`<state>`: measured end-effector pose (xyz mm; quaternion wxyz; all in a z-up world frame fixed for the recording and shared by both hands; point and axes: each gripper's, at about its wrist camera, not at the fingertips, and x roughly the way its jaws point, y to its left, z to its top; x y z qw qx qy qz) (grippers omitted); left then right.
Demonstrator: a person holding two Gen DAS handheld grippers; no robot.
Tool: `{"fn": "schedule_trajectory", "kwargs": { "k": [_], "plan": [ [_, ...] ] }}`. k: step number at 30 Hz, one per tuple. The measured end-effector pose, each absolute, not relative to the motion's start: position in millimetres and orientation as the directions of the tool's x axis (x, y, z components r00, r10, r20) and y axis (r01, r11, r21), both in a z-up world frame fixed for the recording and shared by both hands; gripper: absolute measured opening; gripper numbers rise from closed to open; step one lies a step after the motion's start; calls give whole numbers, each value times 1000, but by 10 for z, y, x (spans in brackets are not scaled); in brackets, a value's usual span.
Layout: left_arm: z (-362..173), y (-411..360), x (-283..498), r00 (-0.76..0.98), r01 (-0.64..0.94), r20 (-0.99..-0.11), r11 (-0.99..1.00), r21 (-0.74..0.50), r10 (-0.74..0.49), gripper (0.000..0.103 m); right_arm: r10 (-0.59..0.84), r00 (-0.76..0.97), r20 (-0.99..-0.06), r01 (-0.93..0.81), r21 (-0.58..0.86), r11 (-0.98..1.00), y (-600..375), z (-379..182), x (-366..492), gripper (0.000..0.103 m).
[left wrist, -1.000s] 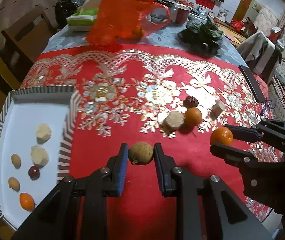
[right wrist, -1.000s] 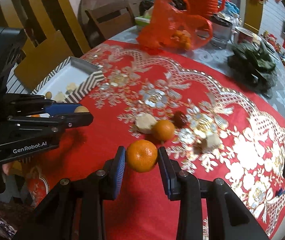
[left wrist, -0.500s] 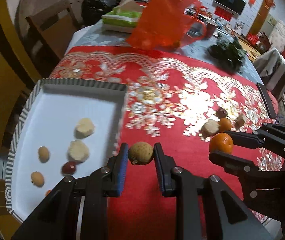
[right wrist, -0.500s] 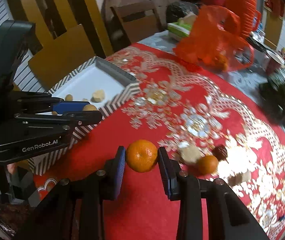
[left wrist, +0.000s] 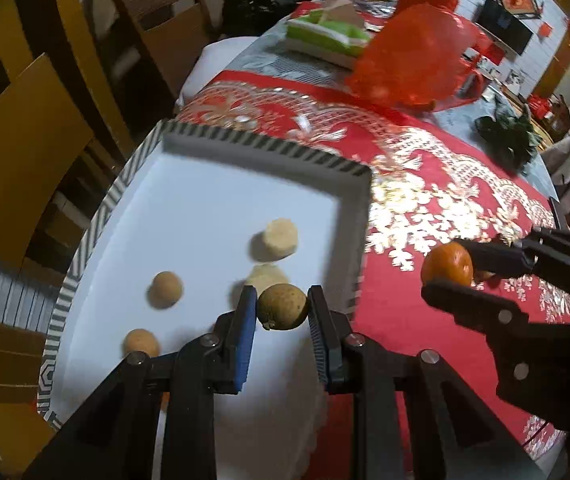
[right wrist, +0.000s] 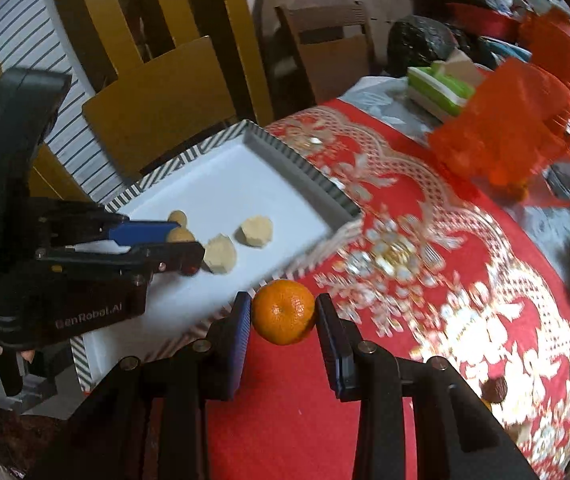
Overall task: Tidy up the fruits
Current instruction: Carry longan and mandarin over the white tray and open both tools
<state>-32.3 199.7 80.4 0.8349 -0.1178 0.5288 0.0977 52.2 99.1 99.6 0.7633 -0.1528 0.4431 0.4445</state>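
White tray (left wrist: 189,216): two longans (left wrist: 166,289), two peeled chunks (left wrist: 281,237).

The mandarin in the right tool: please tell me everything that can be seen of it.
The mandarin is small, round and bright orange, with a dimpled, slightly glossy peel and a small stem scar facing the camera. The right tool holds it in the air; the two pads press its left and right sides. It hangs over the red tablecloth, just beside the near edge of the striped tray, and touches nothing else.

Red tablecloth (right wrist: 385,360) carries tray (left wrist: 265,142), orange bag (right wrist: 513,136), perhaps a date (right wrist: 493,390).
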Motion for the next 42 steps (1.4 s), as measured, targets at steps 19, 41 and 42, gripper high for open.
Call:
{"fn": "schedule_trajectory", "kwargs": {
  "k": [19,41,42],
  "plan": [
    [473,2320,-439,360,-340,-933,933,-121,10,25,538,128,-833,-853,184,488,1839,724,850,36],
    [310,2480,-456,335,-371,-942,914,-162,-31,25,502,43,-864,-885,201,421,2400,382,897,37],
    [309,2481,-448,335,-372,-942,914,-163,-31,25,499,34,-866,-883,208,422,2407,364,906,37]
  ]
}}
